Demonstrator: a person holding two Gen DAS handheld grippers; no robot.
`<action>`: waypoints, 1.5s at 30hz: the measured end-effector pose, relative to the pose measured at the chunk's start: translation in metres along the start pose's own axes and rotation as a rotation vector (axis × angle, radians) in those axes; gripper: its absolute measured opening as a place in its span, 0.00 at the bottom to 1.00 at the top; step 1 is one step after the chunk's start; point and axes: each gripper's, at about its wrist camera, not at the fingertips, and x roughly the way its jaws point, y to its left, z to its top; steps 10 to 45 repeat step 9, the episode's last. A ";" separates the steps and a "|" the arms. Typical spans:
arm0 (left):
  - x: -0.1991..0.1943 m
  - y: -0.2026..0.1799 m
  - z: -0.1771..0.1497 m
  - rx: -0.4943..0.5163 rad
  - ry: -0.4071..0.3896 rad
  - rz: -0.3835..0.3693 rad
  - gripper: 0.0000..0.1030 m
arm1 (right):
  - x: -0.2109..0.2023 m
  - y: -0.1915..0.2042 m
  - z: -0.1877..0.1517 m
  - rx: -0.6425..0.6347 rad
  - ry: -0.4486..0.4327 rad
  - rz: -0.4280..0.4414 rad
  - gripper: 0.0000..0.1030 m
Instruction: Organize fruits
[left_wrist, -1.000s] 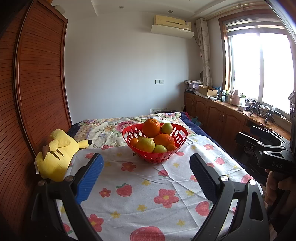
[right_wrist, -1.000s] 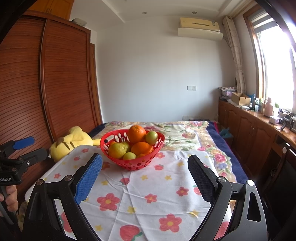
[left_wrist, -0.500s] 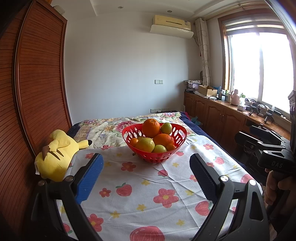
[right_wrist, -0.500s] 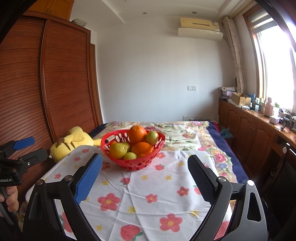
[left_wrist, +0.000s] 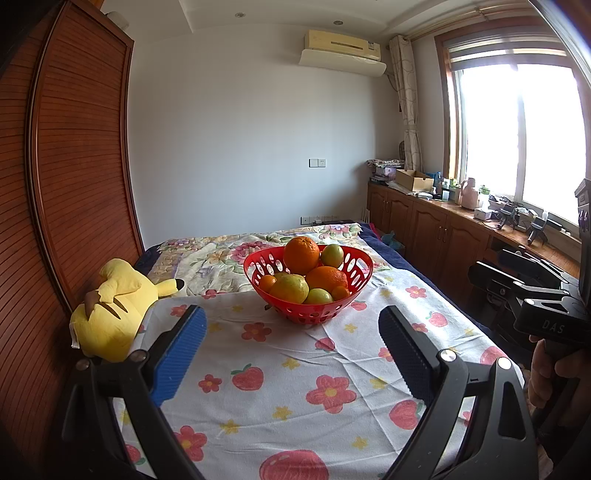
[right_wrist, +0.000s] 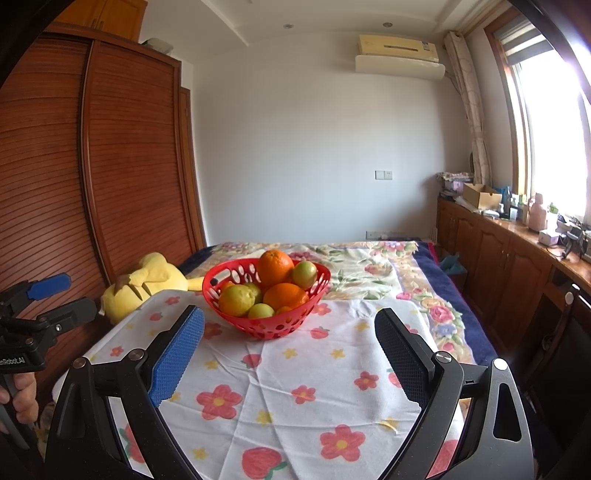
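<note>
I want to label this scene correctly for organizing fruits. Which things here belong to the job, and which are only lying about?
For the job:
- red basket
- oranges
- yellow-green fruits
- left gripper, open
- right gripper, open

Just lying about:
- yellow plush toy
- flowered cloth
- cardboard box on the side counter

Place: home bedroom | Evidence: bed (right_wrist: 369, 269) under floral quilt beside slatted wooden wardrobe (right_wrist: 122, 155) | wall air conditioner (left_wrist: 341, 46) over curtained window (left_wrist: 517, 129) | yellow plush toy (left_wrist: 114, 302) on bedding | low wooden cabinets (left_wrist: 424, 229) cluttered with household items
</note>
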 end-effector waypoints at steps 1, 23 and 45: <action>0.000 0.000 0.000 0.001 0.000 0.000 0.92 | 0.000 0.000 0.000 0.000 0.000 0.000 0.92; 0.000 0.000 0.000 0.000 0.000 0.000 0.92 | 0.000 0.000 0.000 -0.001 -0.001 0.000 0.92; 0.000 0.000 0.000 0.000 0.000 0.000 0.92 | 0.000 0.000 0.000 -0.001 -0.001 0.000 0.92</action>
